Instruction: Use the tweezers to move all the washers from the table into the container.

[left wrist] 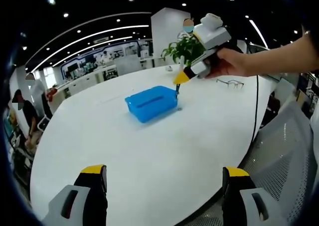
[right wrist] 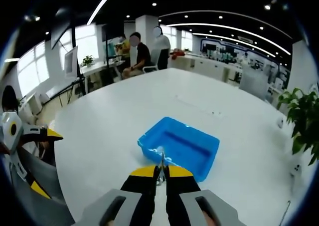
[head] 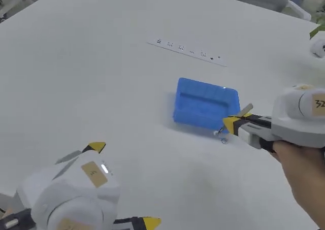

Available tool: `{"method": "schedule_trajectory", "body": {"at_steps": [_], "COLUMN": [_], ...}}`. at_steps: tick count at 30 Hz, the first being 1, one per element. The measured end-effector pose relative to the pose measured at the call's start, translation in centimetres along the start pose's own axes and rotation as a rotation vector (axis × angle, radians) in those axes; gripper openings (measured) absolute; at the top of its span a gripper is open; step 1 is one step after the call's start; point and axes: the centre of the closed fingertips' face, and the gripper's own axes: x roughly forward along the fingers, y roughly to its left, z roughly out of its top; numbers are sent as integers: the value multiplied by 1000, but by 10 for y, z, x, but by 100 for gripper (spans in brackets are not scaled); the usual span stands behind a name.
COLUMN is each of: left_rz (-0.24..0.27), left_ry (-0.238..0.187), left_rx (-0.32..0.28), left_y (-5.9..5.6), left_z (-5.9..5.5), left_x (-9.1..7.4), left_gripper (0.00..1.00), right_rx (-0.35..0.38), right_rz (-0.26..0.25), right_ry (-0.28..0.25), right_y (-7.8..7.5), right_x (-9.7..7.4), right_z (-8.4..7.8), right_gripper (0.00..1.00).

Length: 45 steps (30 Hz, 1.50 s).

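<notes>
Containers are being counted as one: a blue rectangular container is sitting open-topped on the white desk, right of centre in the head view. Its inside is being shown as plain blue, and whether any washer is lying in it cannot be told.

Just off its near right corner, small metal washers are lying on the desk, too small to be counted with certainty. One pair of tweezers is being held by the right gripper, whose fingers are pressed together and clamped on the tweezers. The tweezer tips are being pointed down at the desk beside the washers, close to the container's near wall. The right gripper is being gripped by a hand coming in from the right.

The left gripper is being held low at the near left, well apart from the container, with its two yellow-tipped fingers spread wide apart.

One flush socket panel is being seen set into the desk on the far side of the container. In the left gripper view, one potted plant and one pair of glasses are being shown at the far edge of the desk.
</notes>
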Motion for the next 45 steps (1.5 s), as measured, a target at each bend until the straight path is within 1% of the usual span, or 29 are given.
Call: {"method": "schedule_trajectory", "body": {"at_steps": [7, 11, 14, 16, 19, 22, 25, 27, 28, 31, 33, 36, 38, 42, 45], "left_rz": [-6, -8, -10, -10, -11, -18, -20, -17, -18, -25, -25, -32, -28, -29, -32], "left_ry": [-3, 4, 8, 16, 13, 18, 11, 12, 10, 24, 21, 35, 27, 33, 37], "left_rx": [9, 17, 18, 20, 26, 23, 19, 19, 20, 18, 22, 23, 27, 15, 20], "left_y": [-2, -3, -3, -3, -4, -5, -5, -4, -4, -5, -6, -7, -6, -6, -6], "left_z": [0, -1, -2, -3, -3, -4, -3, -3, -3, -5, -4, -6, -5, -6, -7], "left_x": [0, 0, 1, 1, 1, 1, 0, 0, 0, 1, 1, 2, 1, 1, 2], "left_gripper": [99, 99, 99, 97, 97, 97, 97, 97, 96, 97, 96, 96, 96, 96, 95], "right_rx": [-7, -18, -8, -6, -13, -16, -23, -57, -73, -83, -90, -85, -77, -60, -46], "right_rz": [-14, -29, -36, -41, -56, -67, -68, -80, -99, -93, -87, -76, -72, -72, -68], "right_ry": [-28, -48, -64, -68, -69, -56, -42, -10, 11, 18, 32, 55, 64, 93, 97], "right_y": [-7, -12, -16, -17, -20, -25, -26, -29, -32, -31, -31, -30, -31, -35, -36], "right_x": [-1, 1, 5, 9, 17, 25, 35, 43, 47, 55, 61, 69, 72, 78, 80], "right_z": [17, 27, 35, 37, 39, 38, 36, 31, 28, 27, 24, 18, 14, 5, 2], "right_gripper": [2, 2, 2, 2, 2, 2, 2, 2, 2, 2, 2, 2, 2, 2, 3]}}
